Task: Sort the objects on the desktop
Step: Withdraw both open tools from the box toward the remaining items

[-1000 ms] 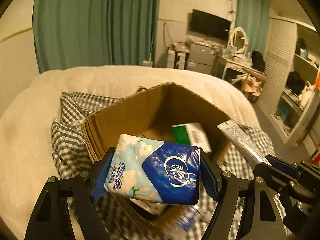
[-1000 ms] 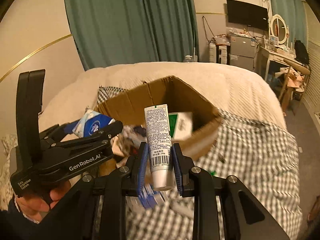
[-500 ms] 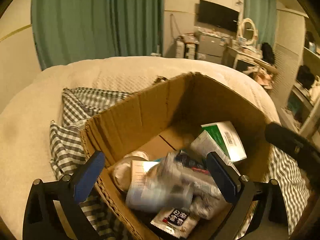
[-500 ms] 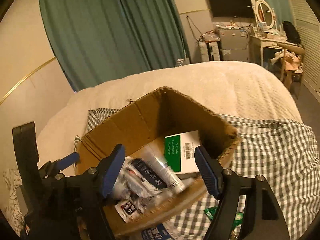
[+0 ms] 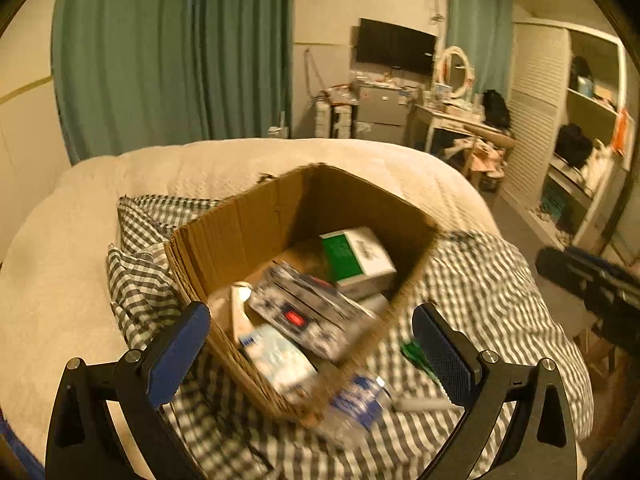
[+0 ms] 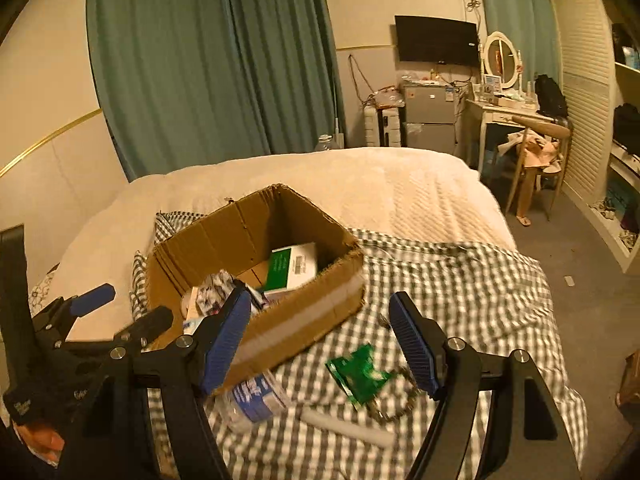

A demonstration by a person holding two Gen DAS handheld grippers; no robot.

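Observation:
An open cardboard box (image 5: 256, 220) (image 6: 304, 320) sits on a checked cloth (image 6: 460, 280) spread over a bed. Inside it lie a green-and-white carton (image 5: 358, 258) (image 6: 292, 266), a patterned packet (image 5: 308, 312), and a pale blue tissue pack (image 5: 280, 360). In front of the box on the cloth lie a plastic bottle with a blue label (image 5: 356, 404) (image 6: 256, 396), a green packet (image 6: 360, 372) and a white tube (image 6: 348, 426). My left gripper (image 5: 310, 348) is open and empty just before the box. My right gripper (image 6: 320, 344) is open and empty above the cloth.
The cream bedspread (image 6: 360, 184) extends behind the box. Green curtains (image 6: 208, 60) hang at the back. A dresser with a round mirror (image 6: 500, 60), a chair (image 6: 536, 136) and open shelves (image 5: 588, 140) stand to the right across a grey floor.
Both grippers opened: the tissue pack left the left one and the tube left the right one, both landing in the box. Both grippers have since drawn back from the box.

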